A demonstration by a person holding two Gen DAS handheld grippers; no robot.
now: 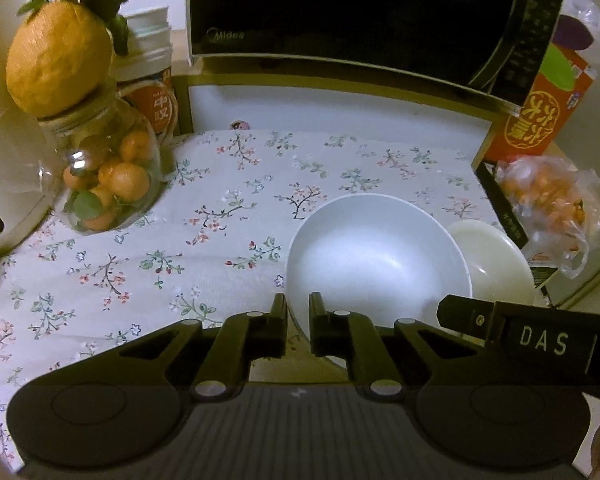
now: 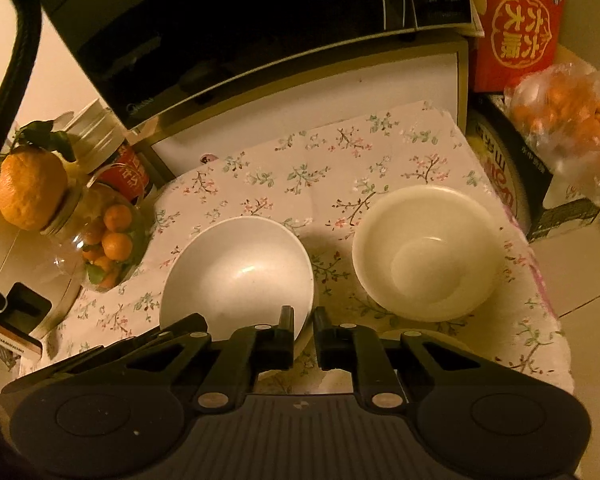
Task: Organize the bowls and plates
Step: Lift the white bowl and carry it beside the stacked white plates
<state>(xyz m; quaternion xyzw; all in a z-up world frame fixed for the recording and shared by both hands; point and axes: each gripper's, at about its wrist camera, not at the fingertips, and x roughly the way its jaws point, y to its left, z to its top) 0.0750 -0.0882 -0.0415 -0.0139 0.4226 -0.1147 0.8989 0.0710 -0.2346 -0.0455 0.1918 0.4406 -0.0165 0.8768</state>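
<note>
Left claw (image 1: 298,312) clamped on near-left rim of round white ceramic bowl (image 1: 376,256). Right claw (image 2: 304,324) clamped on same bowl's near-right rim. Bowl over floral-cloth table (image 1: 220,184), just beside round cream plastic bowl (image 2: 424,252), apart from it.

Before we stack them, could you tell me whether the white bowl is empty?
Empty: the round white bowl shows only its bare, glossy inside.

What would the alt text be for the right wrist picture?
A black two-finger tool pinches the rim of a white round bowl on a floral tablecloth. A cream round bowl sits to its right, apart, below a black microwave.
</note>
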